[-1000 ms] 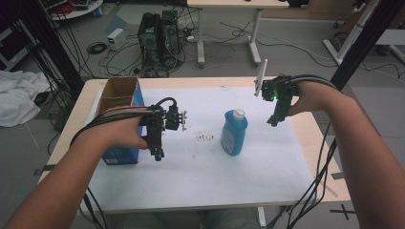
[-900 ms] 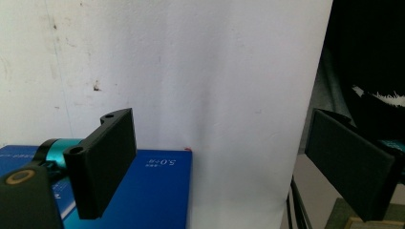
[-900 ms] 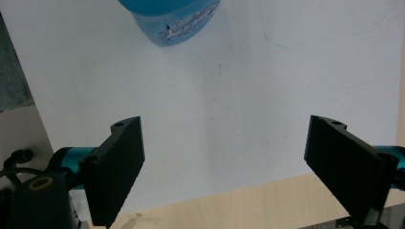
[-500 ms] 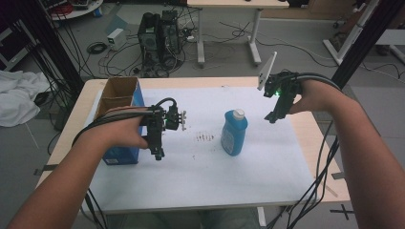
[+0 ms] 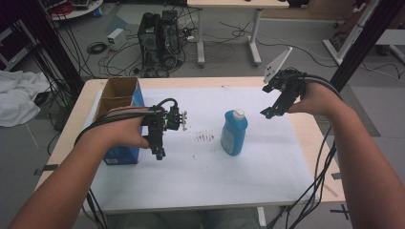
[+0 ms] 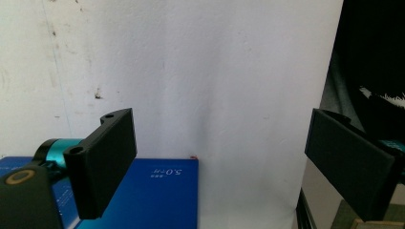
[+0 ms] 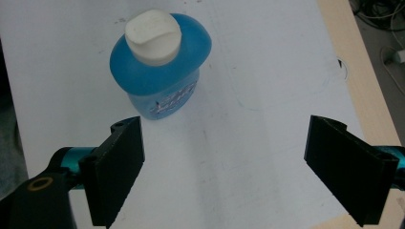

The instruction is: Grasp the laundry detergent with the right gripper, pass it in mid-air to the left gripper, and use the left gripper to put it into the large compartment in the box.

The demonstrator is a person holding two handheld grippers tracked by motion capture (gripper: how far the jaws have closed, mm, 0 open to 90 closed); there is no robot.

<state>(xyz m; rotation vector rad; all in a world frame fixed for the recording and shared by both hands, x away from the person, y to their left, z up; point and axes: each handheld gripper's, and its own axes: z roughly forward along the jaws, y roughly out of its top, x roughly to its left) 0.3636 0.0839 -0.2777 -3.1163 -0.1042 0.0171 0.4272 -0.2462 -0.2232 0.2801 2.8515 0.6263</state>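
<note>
We hold our right tool (image 5: 268,112) in the air above the far right part of the desk (image 5: 305,138), its jaws spread wide with nothing between them. In the right gripper view the blue bottle (image 7: 160,71) with its white cap (image 7: 153,37) stands upright on the white sheet (image 7: 248,119), beyond the jaws and toward the left one, apart from both. In the high view the bottle (image 5: 234,132) sits near the middle of the desk, between our two hands. Our left tool (image 5: 159,153) hangs just beside the blue cardboard box (image 5: 119,102), jaws also wide apart and empty, pointing down at the sheet.
</note>
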